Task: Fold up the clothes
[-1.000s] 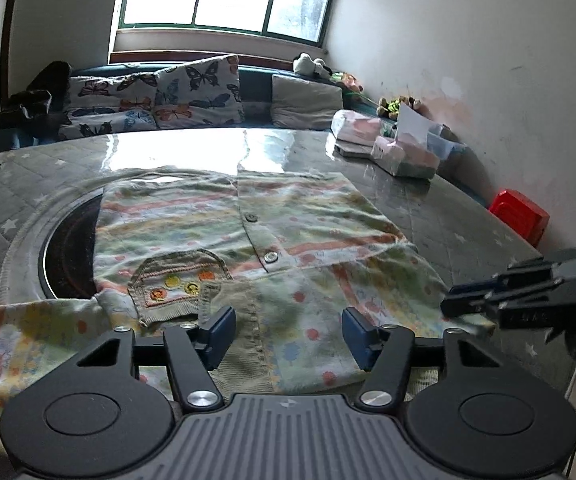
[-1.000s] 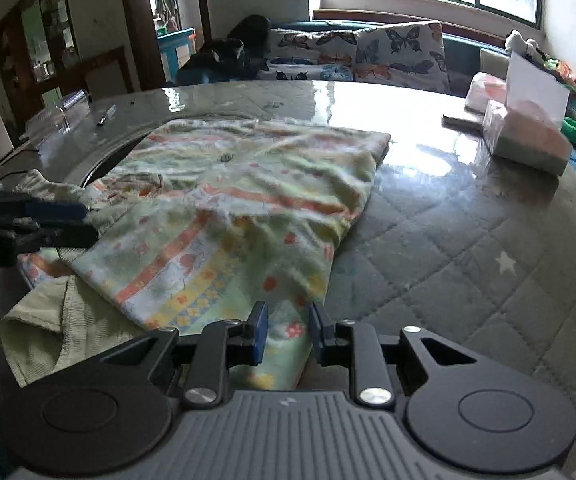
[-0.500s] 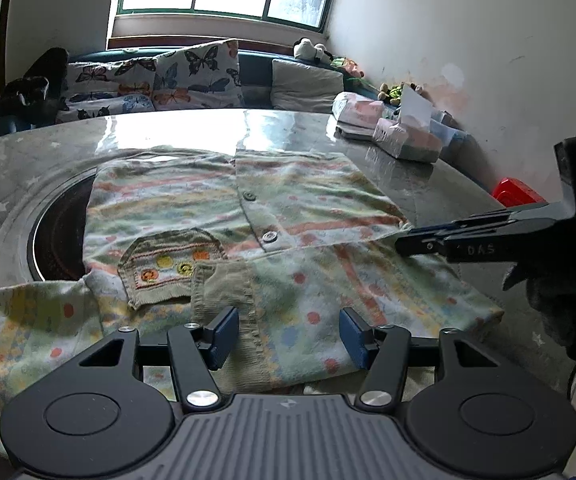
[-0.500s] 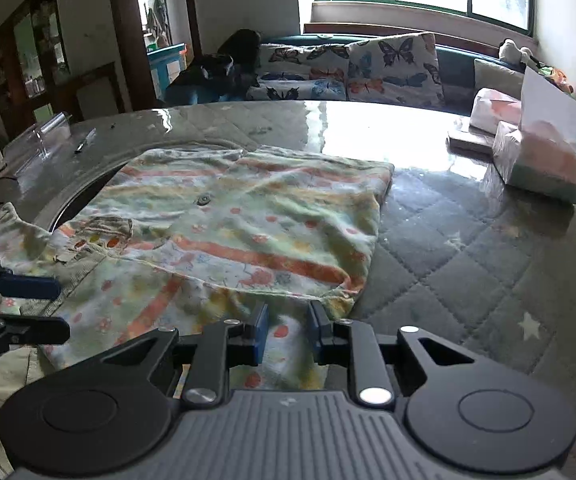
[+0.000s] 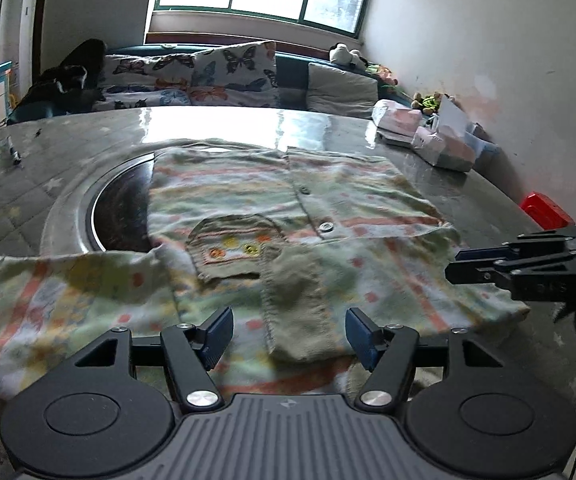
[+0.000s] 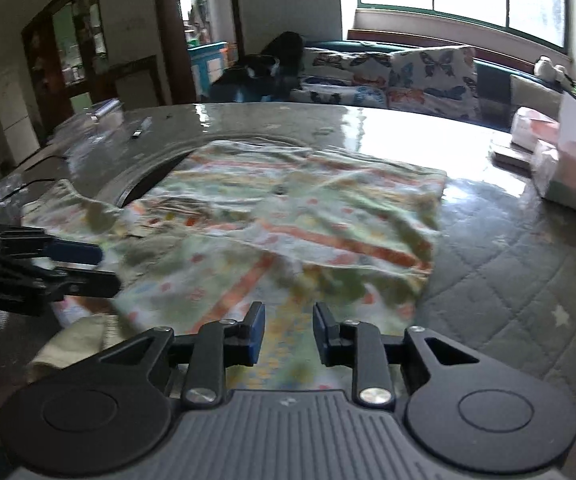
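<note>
A: Where's the cardigan [image 5: 288, 200]?
B: Flat on the tabletop [image 5: 67, 152], partly over its round recess, 1 sleeve folded across the front, 2 buttons showing.
A: Left gripper [image 5: 288, 334]?
B: Above the cardigan's near hem, jaws apart & opening, nothing pinched.
A: Right gripper [image 6: 285, 334]?
B: Over the cardigan's near right corner, narrow gap, opening too, cloth below, not clamped.

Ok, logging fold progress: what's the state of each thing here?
Cardigan: flat on table, buttoned, one sleeve folded across front, other sleeve spread out sideways.
Left gripper: jaws opening, above the sleeve cuff, nothing gripped.
Right gripper: jaws opening, over the folded sleeve, nothing gripped.
</note>
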